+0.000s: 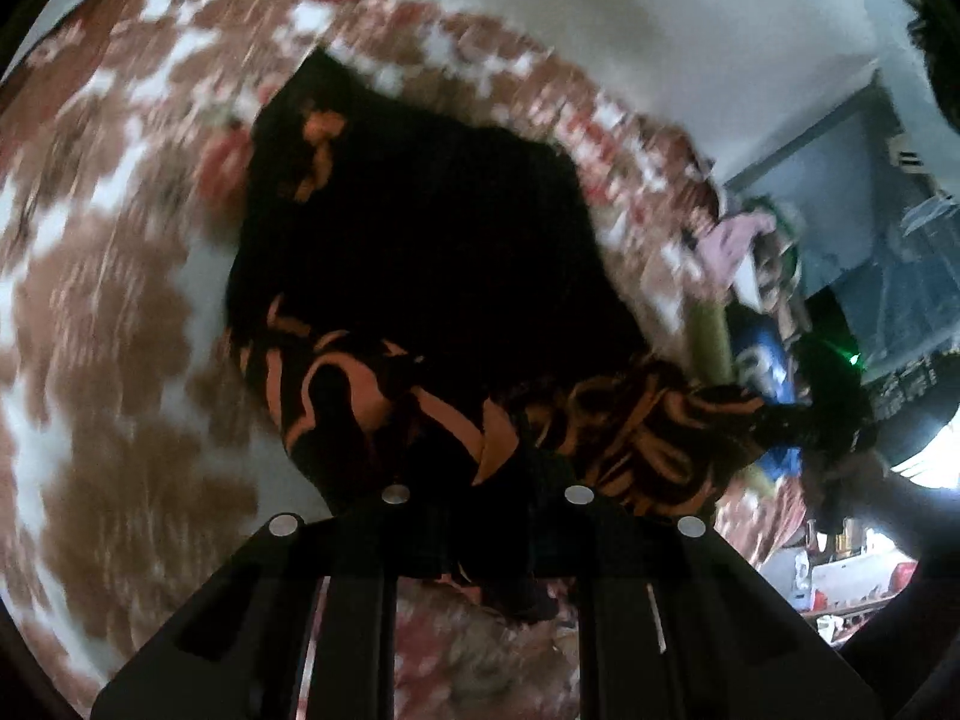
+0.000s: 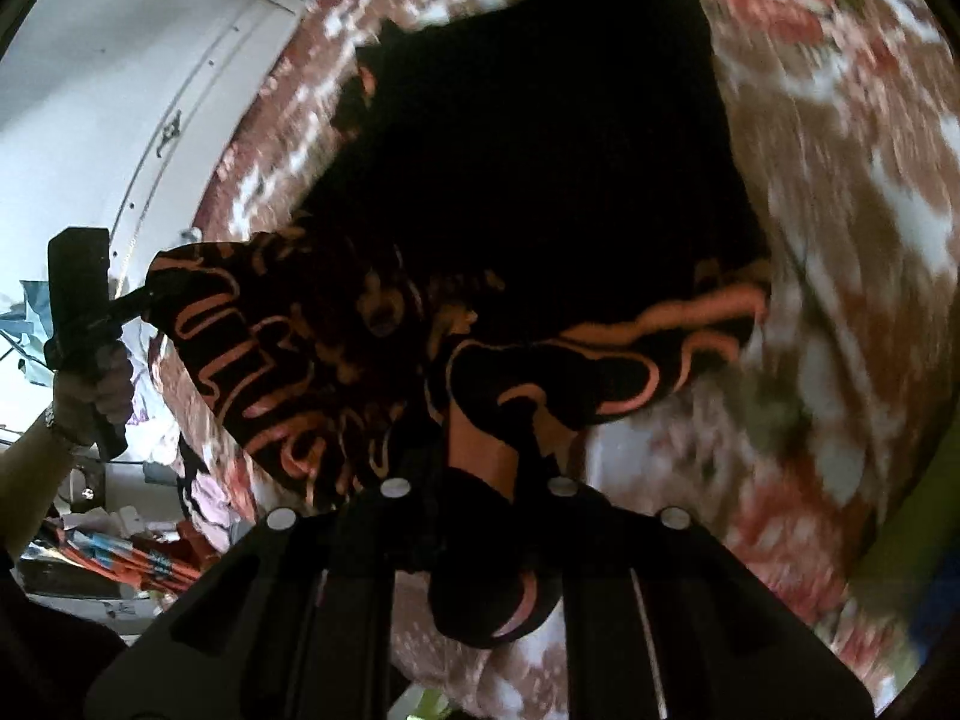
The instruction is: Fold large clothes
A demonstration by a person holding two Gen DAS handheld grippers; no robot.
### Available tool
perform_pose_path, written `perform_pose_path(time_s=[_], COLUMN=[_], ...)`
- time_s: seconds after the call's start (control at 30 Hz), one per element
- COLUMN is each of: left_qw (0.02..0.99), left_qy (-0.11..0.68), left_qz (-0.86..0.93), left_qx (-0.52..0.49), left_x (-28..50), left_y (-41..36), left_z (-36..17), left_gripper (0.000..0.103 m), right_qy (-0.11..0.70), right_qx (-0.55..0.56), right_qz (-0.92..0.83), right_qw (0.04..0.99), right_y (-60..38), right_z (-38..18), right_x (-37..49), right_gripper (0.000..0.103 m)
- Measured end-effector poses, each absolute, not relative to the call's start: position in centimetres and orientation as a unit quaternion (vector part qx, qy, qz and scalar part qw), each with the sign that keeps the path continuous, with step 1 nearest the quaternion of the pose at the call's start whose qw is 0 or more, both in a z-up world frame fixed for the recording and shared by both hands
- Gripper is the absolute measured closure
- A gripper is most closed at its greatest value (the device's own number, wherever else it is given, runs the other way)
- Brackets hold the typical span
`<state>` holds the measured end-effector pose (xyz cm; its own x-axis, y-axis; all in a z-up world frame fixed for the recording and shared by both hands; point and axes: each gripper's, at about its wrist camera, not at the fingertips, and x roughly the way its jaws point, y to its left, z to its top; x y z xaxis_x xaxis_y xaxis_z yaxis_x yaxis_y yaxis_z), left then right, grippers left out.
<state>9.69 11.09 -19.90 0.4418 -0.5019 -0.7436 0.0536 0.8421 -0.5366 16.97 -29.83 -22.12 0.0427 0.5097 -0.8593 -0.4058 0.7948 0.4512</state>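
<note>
A large black garment (image 1: 420, 228) with orange swirls lies spread on a flowered bedspread (image 1: 90, 360), its near edge lifted. My left gripper (image 1: 486, 516) is shut on that patterned edge, and a fold of cloth hangs down between its fingers. In the right wrist view the same garment (image 2: 528, 150) rises toward me, and my right gripper (image 2: 474, 510) is shut on its orange-and-black hem. At the left of that view, a hand holds the left gripper (image 2: 129, 300), which pinches the hem's other corner. The hem stretches between the two grippers. Both views are blurred.
The bedspread (image 2: 840, 240) is brown, red and white and reaches out around the garment. A white wall (image 1: 600, 30) stands behind the bed. Loose clothes and clutter (image 1: 738, 240) pile up beside it, with more clutter (image 2: 120, 552) on the floor below a white door (image 2: 90, 90).
</note>
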Motion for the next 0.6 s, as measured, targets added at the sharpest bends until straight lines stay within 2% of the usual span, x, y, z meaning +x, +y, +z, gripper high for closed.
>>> perform_pose_path(time_s=[0.2, 0.43, 0.6], left_qw=[0.842, 0.873, 0.882], left_qy=[0.462, 0.400, 0.394], left_qz=[-0.194, -0.198, -0.185], left_qx=[-0.201, -0.196, -0.180], left_x=[15.7, 23.6, 29.7], left_y=[9.5, 11.2, 12.2], left_z=[-17.0, -13.7, -14.0], left_gripper=[0.088, 0.088, 0.088], right_qy=[0.575, 0.522, 0.501], right_qx=[0.019, -0.004, -0.021], right_qz=[0.318, 0.302, 0.272], right_qw=[0.754, 0.798, 0.821], right_y=[-26.8, -25.8, -24.5], right_z=[-18.9, -14.9, -14.7], right_x=[21.7, 29.6, 35.9], right_gripper=[0.090, 0.090, 0.091])
